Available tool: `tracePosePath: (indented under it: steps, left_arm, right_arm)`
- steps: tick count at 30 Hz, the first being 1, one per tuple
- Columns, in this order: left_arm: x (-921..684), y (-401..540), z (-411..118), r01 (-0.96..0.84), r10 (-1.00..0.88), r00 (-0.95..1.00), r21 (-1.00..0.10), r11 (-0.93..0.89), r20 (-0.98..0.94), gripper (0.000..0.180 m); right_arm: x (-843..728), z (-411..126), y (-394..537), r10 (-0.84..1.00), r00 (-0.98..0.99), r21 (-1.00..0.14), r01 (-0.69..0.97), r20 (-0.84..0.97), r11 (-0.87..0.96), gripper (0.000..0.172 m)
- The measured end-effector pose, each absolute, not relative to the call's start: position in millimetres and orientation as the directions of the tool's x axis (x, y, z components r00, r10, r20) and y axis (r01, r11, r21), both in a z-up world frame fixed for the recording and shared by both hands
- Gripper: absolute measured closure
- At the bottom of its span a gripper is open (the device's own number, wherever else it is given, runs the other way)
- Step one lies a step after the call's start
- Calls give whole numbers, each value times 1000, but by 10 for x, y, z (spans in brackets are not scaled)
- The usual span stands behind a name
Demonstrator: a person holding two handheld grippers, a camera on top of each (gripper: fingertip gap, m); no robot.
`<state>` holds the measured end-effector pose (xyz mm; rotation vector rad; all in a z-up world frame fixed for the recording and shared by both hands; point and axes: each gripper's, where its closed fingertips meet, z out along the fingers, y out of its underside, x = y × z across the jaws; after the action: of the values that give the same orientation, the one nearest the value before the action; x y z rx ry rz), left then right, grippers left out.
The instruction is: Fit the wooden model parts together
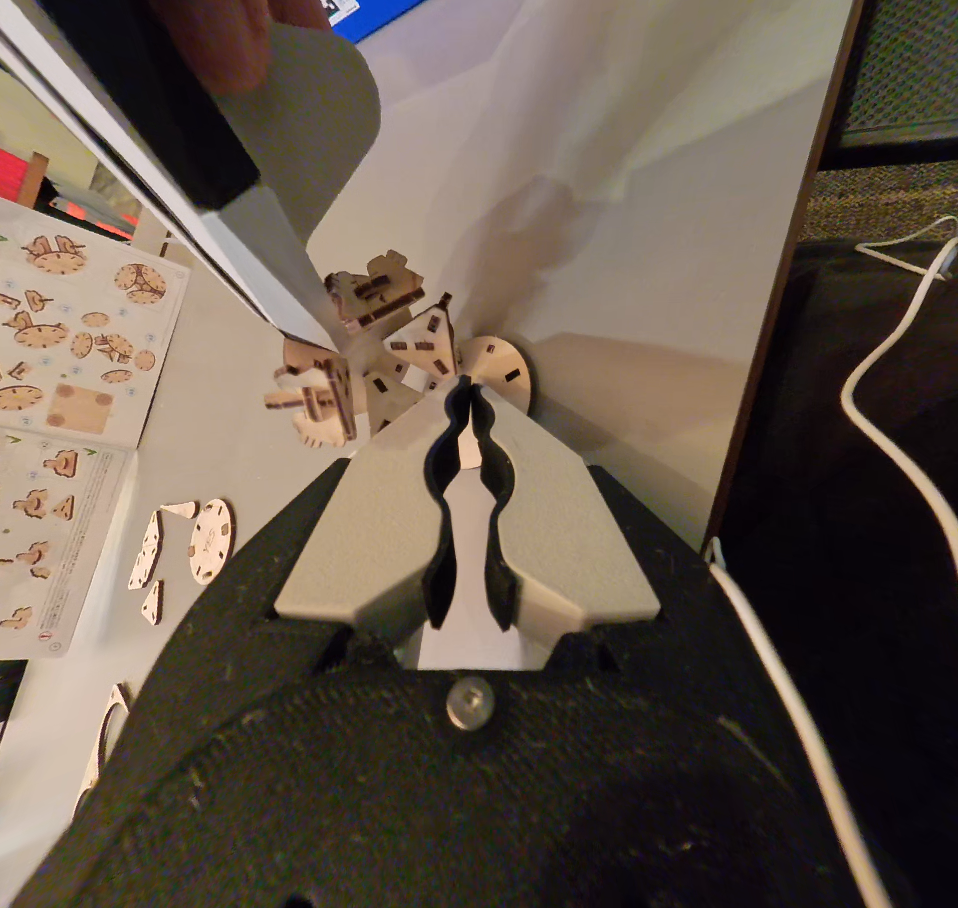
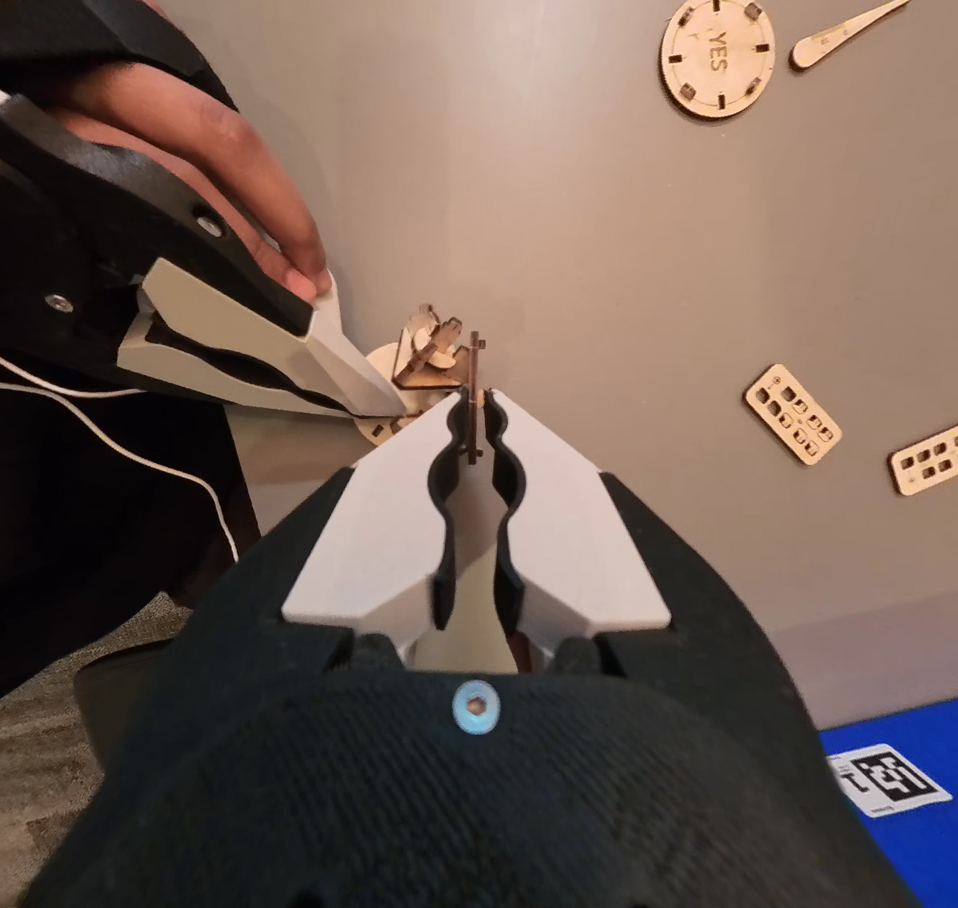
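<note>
A small wooden model stands on a round wooden disc near the grey table's edge. My left gripper is shut, its tips resting on the disc, with nothing between the pads. It also shows in the right wrist view, held by a hand. My right gripper is shut on a thin upright wooden panel of the model, seen edge-on between the pads. Beside that panel stands a cluster of slotted wooden pieces. In the left wrist view the right gripper comes in from the upper left onto the model.
An instruction sheet lies at the left. Loose wooden parts lie on the table: a round disc, a pointer-shaped piece and two rectangular plates. A blue mat with a tag and a white cable are close by. My right fingertips sit around 5 cm from my left ones. Both grippers' tips are roughly 25 cm from the pointer-shaped piece.
</note>
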<state>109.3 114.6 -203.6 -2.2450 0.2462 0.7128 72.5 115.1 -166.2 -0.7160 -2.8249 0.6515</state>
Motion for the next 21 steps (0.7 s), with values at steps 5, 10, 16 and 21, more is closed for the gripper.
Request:
tracePosePath:
  steps: [5, 10, 16, 21]
  left_arm:
    - [1095, 1146, -2036, -378, 40, 828, -610, -696, -559, 180]
    - [1096, 1146, -2036, -379, 40, 827, -609, -696, -561, 180]
    - [1098, 1147, -2035, -384, 35, 827, -609, -694, -561, 180]
    - [1100, 1146, -2035, -391, 29, 826, -608, -691, -564, 180]
  right_arm:
    - [756, -1654, 1163, 465, -884, -420, 408, 37, 810, 169]
    - [745, -1661, 1161, 453, -891, -399, 404, 33, 823, 169]
    - [730, -1678, 1175, 442, -896, -354, 401, 40, 845, 168]
    - [723, -1673, 1182, 447, -894, -358, 406, 36, 841, 163]
